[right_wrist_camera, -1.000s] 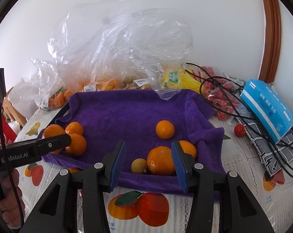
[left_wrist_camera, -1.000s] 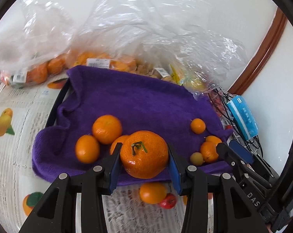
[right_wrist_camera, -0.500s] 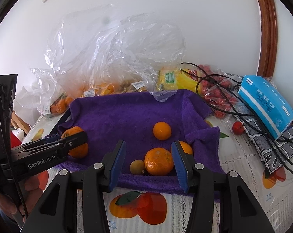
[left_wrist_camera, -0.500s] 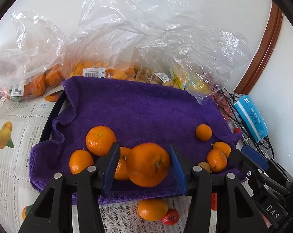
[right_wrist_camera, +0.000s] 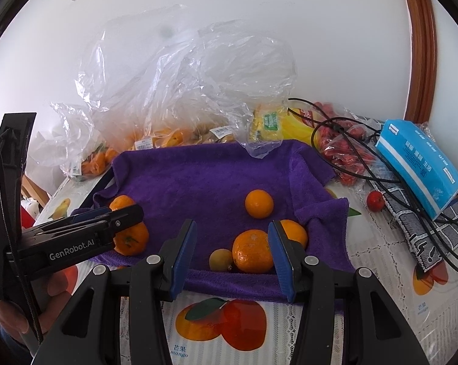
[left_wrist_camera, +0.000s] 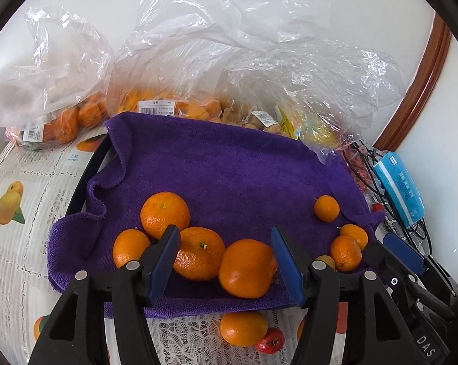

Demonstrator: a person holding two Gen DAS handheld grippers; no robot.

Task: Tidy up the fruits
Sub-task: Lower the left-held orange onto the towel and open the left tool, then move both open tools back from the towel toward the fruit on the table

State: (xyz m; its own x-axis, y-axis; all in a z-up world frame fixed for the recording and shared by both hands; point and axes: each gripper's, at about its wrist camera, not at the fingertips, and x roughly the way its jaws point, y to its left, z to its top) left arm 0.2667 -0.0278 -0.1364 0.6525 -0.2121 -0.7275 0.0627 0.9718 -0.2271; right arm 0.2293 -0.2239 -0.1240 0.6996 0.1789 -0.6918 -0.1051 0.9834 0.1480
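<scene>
A purple towel (left_wrist_camera: 229,176) (right_wrist_camera: 204,176) covers a tray and holds several oranges. My left gripper (left_wrist_camera: 225,255) is open above the towel's near left part; a large orange (left_wrist_camera: 247,267) lies loose between its jaws next to another orange (left_wrist_camera: 198,255). Two more oranges (left_wrist_camera: 165,213) lie to the left. My right gripper (right_wrist_camera: 233,249) is open at the towel's near right edge, with an orange (right_wrist_camera: 253,255) and a small yellow fruit (right_wrist_camera: 220,260) beyond its jaws. A small orange (right_wrist_camera: 259,203) lies farther back.
Clear plastic bags of fruit (left_wrist_camera: 198,60) (right_wrist_camera: 174,91) stand behind the towel by the wall. A blue tissue pack (right_wrist_camera: 417,164), black cables (right_wrist_camera: 365,158) and a small red fruit (right_wrist_camera: 375,200) lie right. An orange (left_wrist_camera: 243,328) and a red fruit (left_wrist_camera: 270,340) lie in front of the towel.
My left gripper carried the large orange over the towel, opened, and the orange now lies on the towel. The right gripper stayed open and rose slightly.
</scene>
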